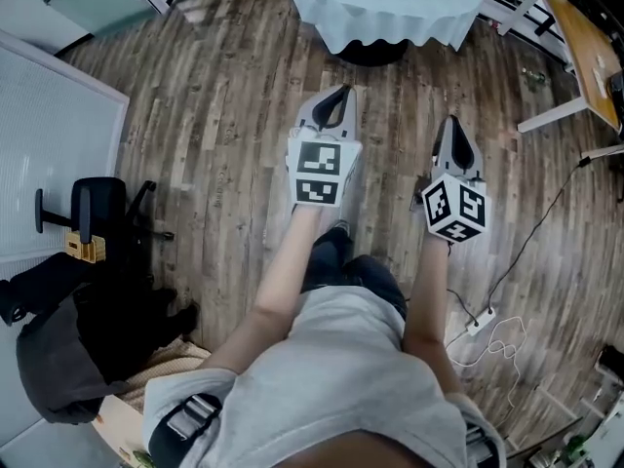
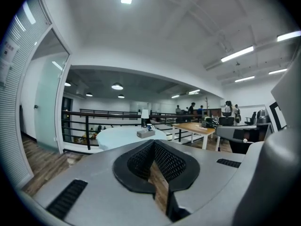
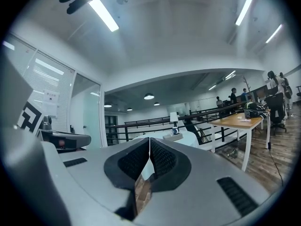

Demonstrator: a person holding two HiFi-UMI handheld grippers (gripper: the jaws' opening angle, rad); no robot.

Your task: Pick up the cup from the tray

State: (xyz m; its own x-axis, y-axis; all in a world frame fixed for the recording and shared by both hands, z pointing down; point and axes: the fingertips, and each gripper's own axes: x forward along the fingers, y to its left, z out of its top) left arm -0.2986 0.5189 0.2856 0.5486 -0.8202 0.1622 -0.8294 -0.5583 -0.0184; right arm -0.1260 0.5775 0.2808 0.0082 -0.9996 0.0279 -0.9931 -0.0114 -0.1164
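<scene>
Looking down past the person's grey shirt [image 1: 331,378], the closest things were the two handheld tools. The left gripper [image 1: 340,92] and right gripper [image 1: 451,121] both had smooth matte grey shells and black cross-hatched rubbery pads [image 2: 170,161] tapering to a point. Each had a checkered marker cube [image 1: 320,174] behind it. Both sets of jaws were clenched tip to tip with nothing pinched in them.

Under them ran a streaky grey-brown wood-plank floor [image 1: 214,115]. Off to the left sat a black office chair [image 1: 97,213] with a dark bundle [image 1: 58,349] slumped beside it. To the right a white power strip [image 1: 480,322] trailed a thin cable.

Farther ahead stood a round table [image 2: 120,138] draped in pale bluish cloth with a wavy hem. On it lay a low boxy grey tray [image 2: 145,133]. The cup [image 2: 149,126], small and blue-and-white, sat on that, well apart from both grippers, beside a white lamp-shaped thing [image 2: 145,114]. Only plank floor lay between the grippers and the table.

Right of the table was a wooden-topped desk [image 2: 193,127] on white legs. Behind that ran a black railing [image 2: 89,114], with people [image 2: 228,108] way at the back.
</scene>
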